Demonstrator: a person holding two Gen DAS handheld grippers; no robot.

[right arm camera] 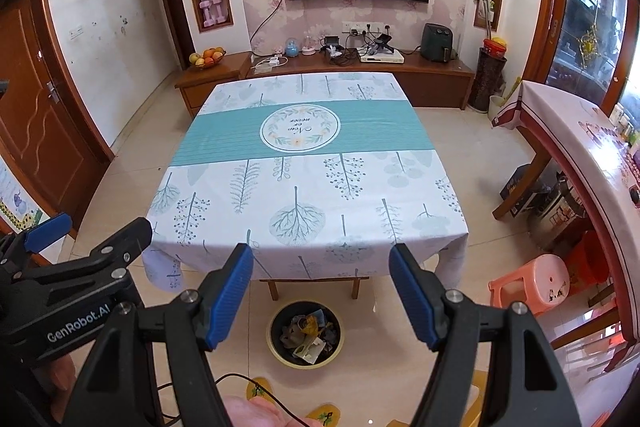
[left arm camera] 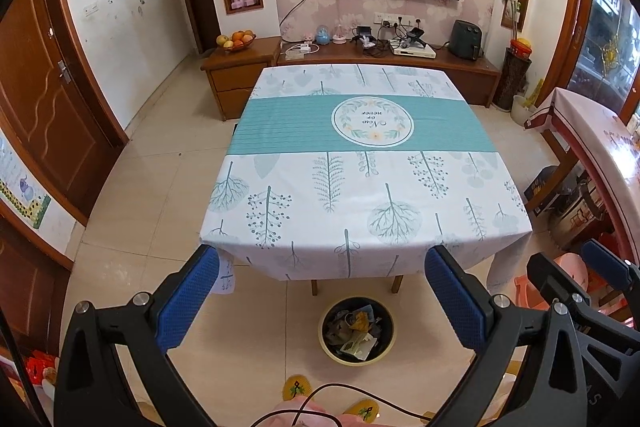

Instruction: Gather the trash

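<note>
A round black trash bin (left arm camera: 357, 331) with a yellow rim stands on the floor in front of the table; it holds crumpled wrappers and paper (left arm camera: 354, 333). It also shows in the right wrist view (right arm camera: 306, 335). My left gripper (left arm camera: 322, 267) is open and empty, held above the floor between me and the table's near edge. My right gripper (right arm camera: 322, 261) is open and empty, at about the same height beside it. The right gripper shows at the right of the left wrist view (left arm camera: 568, 267), and the left gripper at the left of the right wrist view (right arm camera: 92, 231).
A table with a white and teal leaf-print cloth (left arm camera: 360, 163) fills the middle, with no trash visible on it. A pink plastic stool (right arm camera: 532, 285) and a second covered table (right arm camera: 580, 131) stand at the right. A TV cabinet (left arm camera: 400, 63) runs along the far wall.
</note>
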